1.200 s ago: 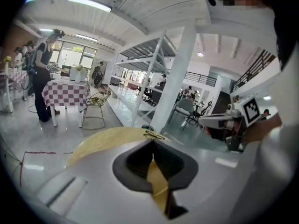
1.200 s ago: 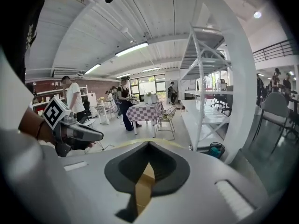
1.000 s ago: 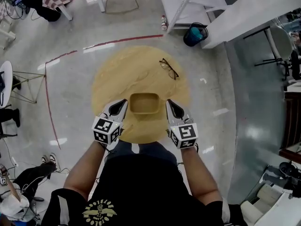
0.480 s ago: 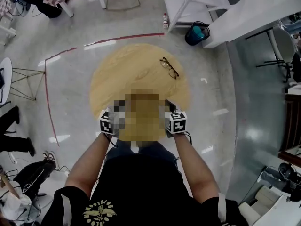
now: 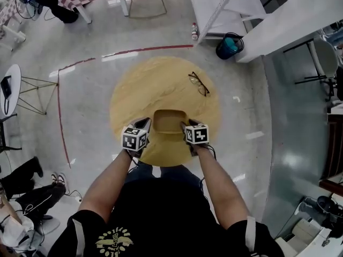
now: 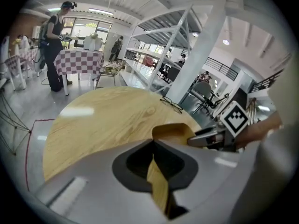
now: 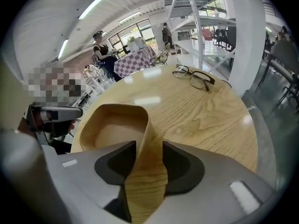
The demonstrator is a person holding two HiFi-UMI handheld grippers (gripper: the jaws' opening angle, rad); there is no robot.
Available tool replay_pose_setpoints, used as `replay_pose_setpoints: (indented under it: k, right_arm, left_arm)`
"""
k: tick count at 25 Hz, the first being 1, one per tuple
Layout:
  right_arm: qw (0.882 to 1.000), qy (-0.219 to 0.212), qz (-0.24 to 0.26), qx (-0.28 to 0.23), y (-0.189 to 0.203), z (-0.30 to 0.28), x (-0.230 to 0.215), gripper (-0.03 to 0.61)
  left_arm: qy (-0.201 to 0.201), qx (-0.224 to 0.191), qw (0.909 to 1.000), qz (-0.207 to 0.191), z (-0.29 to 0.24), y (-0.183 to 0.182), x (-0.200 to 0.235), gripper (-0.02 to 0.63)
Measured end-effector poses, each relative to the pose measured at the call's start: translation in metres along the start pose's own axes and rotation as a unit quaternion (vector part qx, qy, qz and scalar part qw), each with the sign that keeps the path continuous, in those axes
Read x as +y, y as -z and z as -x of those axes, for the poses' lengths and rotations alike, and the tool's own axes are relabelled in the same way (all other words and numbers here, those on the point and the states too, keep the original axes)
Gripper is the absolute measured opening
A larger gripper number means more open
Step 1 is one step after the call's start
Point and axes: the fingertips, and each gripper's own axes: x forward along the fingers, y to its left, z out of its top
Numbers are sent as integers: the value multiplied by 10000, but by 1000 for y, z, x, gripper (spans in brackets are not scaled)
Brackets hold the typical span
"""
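Note:
A shallow rectangular wooden tray point(image 5: 169, 121) hangs between my two grippers over the near part of a round wooden table point(image 5: 144, 84). My left gripper point(image 5: 141, 129) is shut on the tray's left rim point(image 6: 158, 190). My right gripper point(image 5: 186, 128) is shut on the right rim point(image 7: 142, 171). The tray's hollow point(image 7: 112, 132) shows empty in the right gripper view. Folded black-framed glasses point(image 5: 199, 83) lie on the table's far right part, apart from the tray. Each gripper view shows the opposite gripper across the tray. I cannot tell whether the tray touches the tabletop.
A red line point(image 5: 80, 63) curves on the grey floor round the table. A white shelving rack point(image 5: 225, 4) and a teal bin point(image 5: 227, 46) stand beyond it. A checkered table point(image 6: 77, 59) with a wire chair and people stands further back. A tripod-legged stand point(image 5: 32, 87) is at left.
Both grippers and the tray have come down and forward from a raised, tilted hold to low over the table. The gripper views now look across the tabletop instead of the room.

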Motion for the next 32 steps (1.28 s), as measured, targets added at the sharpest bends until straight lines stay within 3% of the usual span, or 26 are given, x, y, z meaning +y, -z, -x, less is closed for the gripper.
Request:
replay_pose_setpoints:
  k: [2, 4, 10, 16, 24, 32]
  right_arm:
    - [10000, 32, -43, 80, 2, -1, 4, 147]
    - [9996, 118, -207, 155, 6, -1, 4, 47]
    - [9973, 333, -631, 198, 13, 12, 4, 2]
    - [9935, 343, -1083, 117, 4, 35, 17, 2]
    - [9971, 552, -514, 47, -23, 96, 49, 2]
    - [9973, 661, -32, -329, -63, 153, 71, 2]
  left_arm:
    - [-39, 119, 9999, 18, 0, 9, 5, 3]
    - [-99, 213, 9997, -119, 1, 17, 7, 3]
    - [122, 338, 9983, -461, 14, 27, -7, 3]
    - [316, 141, 9975, -616, 35, 13, -15, 3]
    - [589, -610, 9925, -883, 89, -36, -35, 3]
    - [440, -1012, 9874, -1130, 126, -79, -48, 2]
